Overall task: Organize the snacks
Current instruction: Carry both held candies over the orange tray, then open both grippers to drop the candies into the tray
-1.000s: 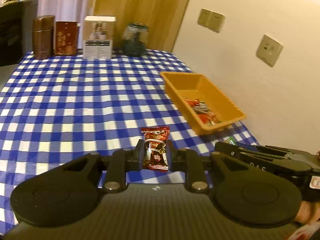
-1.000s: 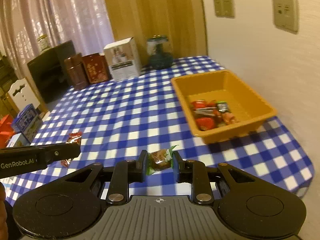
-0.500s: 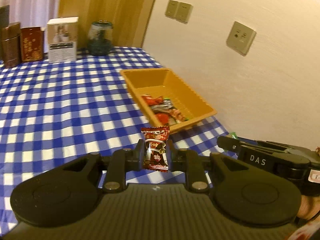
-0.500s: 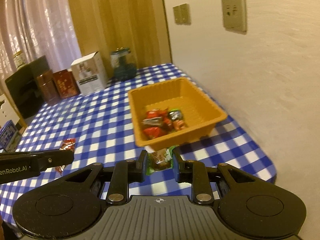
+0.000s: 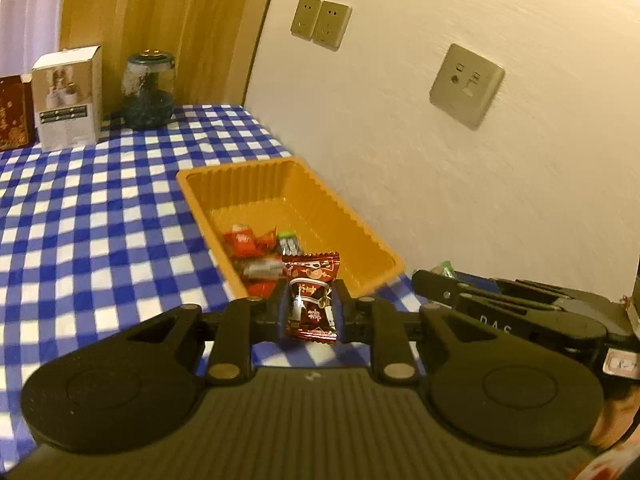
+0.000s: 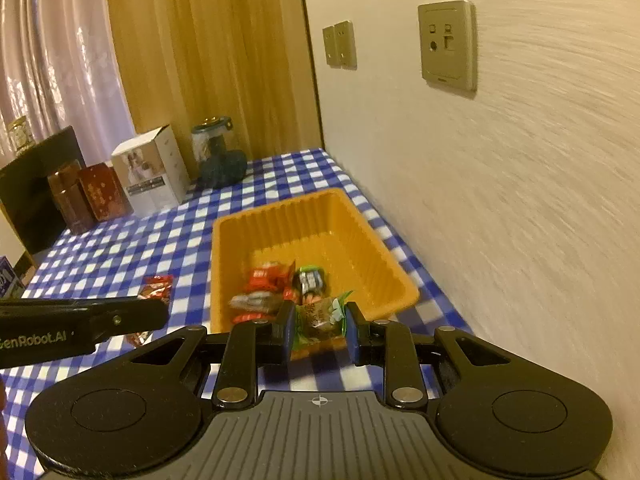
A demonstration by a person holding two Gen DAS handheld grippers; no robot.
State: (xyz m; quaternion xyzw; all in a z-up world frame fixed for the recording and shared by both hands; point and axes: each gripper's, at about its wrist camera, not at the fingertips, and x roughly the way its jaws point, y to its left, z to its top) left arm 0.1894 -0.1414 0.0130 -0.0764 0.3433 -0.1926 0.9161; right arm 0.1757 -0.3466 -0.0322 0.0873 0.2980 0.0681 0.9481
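Observation:
My left gripper (image 5: 311, 307) is shut on a dark red wrapped candy (image 5: 312, 298), held upright just before the near end of the orange tray (image 5: 240, 174). My right gripper (image 6: 318, 330) is shut on a brown snack with a green wrapper (image 6: 320, 314), at the tray's near rim (image 6: 396, 300). Several wrapped snacks (image 6: 276, 284) lie in the tray's near half. The left gripper also shows at the left of the right wrist view (image 6: 80, 326), and the right gripper at the right of the left wrist view (image 5: 500, 304).
The table has a blue and white checked cloth (image 5: 80, 220). At its far end stand a white box (image 5: 66, 96), a dark glass jar (image 5: 150, 90) and red-brown tins (image 6: 88, 196). A wall with sockets (image 6: 448, 46) runs close along the tray's right side.
Both grippers have moved forward and to the right, toward the orange tray, each still holding its snack. The tray now lies directly ahead and much closer.

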